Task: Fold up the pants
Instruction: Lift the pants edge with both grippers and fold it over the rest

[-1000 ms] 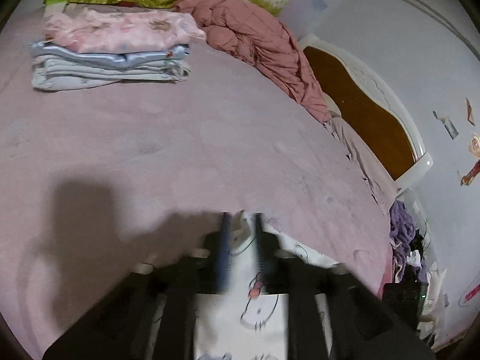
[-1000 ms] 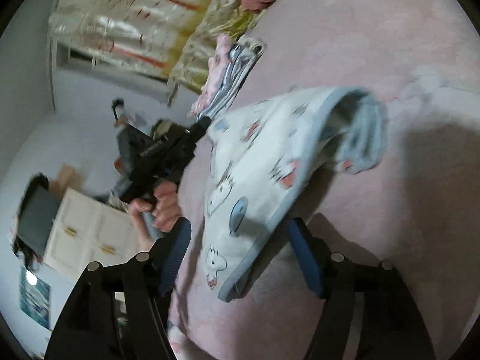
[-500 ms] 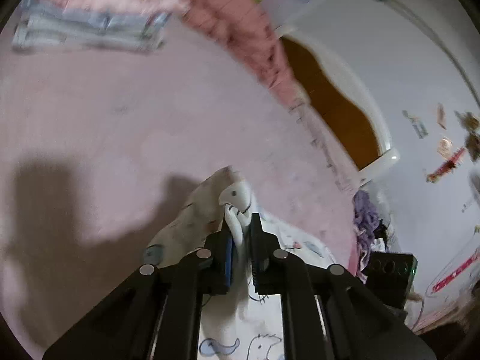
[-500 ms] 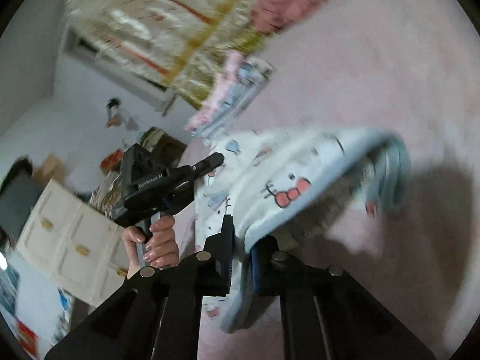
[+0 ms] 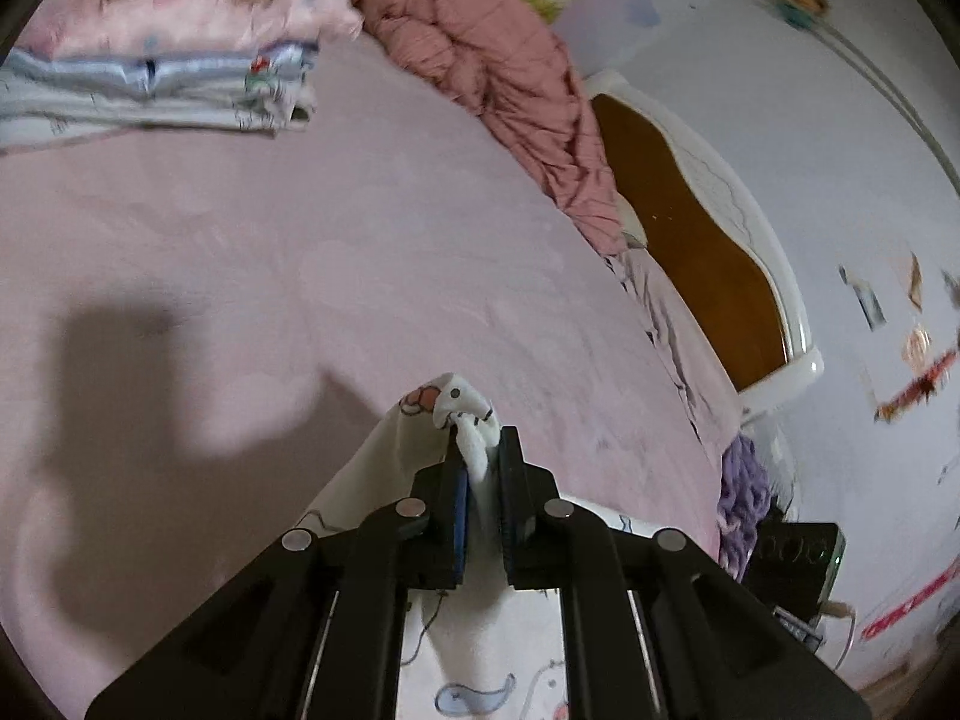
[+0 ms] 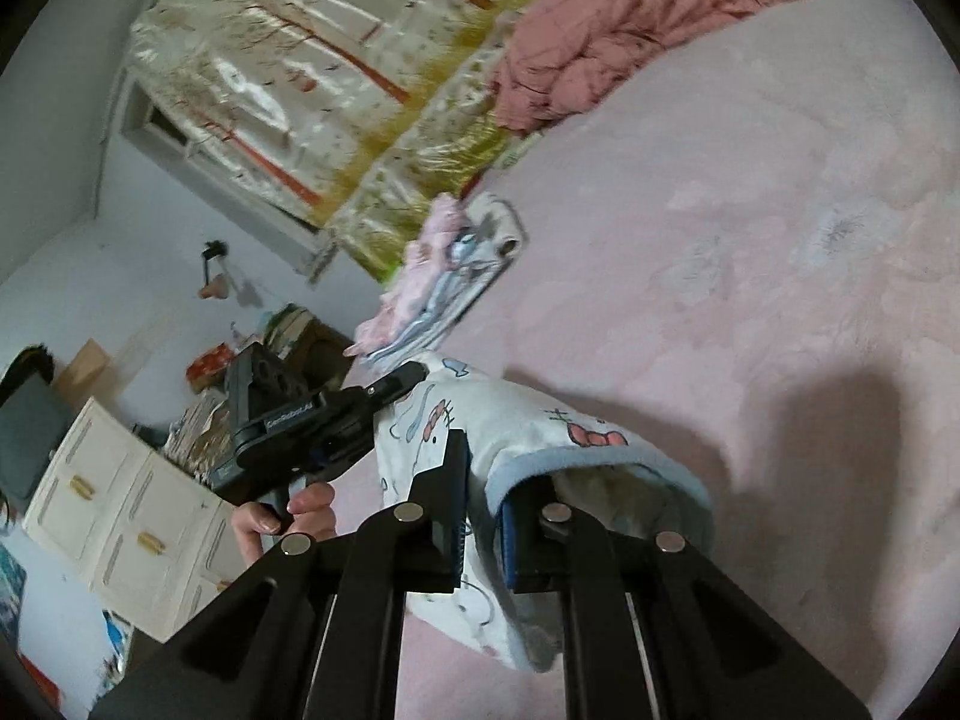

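Both grippers clamp the pants (image 6: 516,420), white cartoon-print with blue cuff, lifted over the pink bed (image 5: 300,252). Left gripper (image 5: 480,468) pinches a bunched edge; right gripper (image 6: 483,498) pinches beside the cuff. Folded clothes stack (image 5: 156,72) sits well apart.

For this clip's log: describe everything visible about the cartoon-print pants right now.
The cartoon-print pants look like soft white cotton printed with cat faces, red bows and blue shapes, edged with a light blue band around an opening. They are lifted above the pink bedspread, bunched and draping. The right hand-held gripper is shut on fabric beside the blue band; the left hand-held gripper is shut on another bunched edge. Their lower part runs out of view.
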A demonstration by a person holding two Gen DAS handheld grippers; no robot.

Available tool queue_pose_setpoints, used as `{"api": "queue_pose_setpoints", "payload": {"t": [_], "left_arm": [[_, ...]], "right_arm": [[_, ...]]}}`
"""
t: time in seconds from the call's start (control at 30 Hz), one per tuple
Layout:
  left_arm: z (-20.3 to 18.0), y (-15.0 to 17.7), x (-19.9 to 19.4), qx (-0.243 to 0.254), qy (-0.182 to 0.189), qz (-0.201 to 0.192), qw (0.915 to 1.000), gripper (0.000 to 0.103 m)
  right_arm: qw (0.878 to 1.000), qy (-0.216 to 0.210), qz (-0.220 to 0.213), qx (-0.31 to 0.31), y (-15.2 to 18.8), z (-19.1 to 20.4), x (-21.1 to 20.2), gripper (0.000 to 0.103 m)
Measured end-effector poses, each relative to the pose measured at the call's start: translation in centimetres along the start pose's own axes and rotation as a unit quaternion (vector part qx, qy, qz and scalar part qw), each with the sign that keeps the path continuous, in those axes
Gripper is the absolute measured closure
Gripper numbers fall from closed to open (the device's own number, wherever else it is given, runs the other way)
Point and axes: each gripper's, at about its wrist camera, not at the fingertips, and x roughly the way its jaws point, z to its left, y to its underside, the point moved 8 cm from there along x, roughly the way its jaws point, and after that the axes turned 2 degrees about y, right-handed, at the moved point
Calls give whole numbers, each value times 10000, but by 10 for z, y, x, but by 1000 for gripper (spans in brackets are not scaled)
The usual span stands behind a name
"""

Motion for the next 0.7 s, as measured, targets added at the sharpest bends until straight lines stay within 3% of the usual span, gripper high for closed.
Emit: {"api": "queue_pose_setpoints", "payload": {"t": [0.27,0.47,0.53,0.6,0.7], "left_arm": [[10,-2,29,263,-425,179,9986,95],[8,14,9,810,-988,41,9918,89],[-8,17,-14,1198,-1183,-254,9854,89],[-30,19,-37,1665,-1535,-550,9725,84],[-55,31,-60,1949,-1828,-809,9602,83]], "right_arm": [[9979,206,78,612,-28,-54,23,94],[9956,904,208,138,-16,-63,31,94],[9936,1113,195,-57,-12,-59,19,88],[9908,1345,33,-144,-13,-57,0,76],[9900,1299,-348,-425,-19,-40,-27,76]]}}
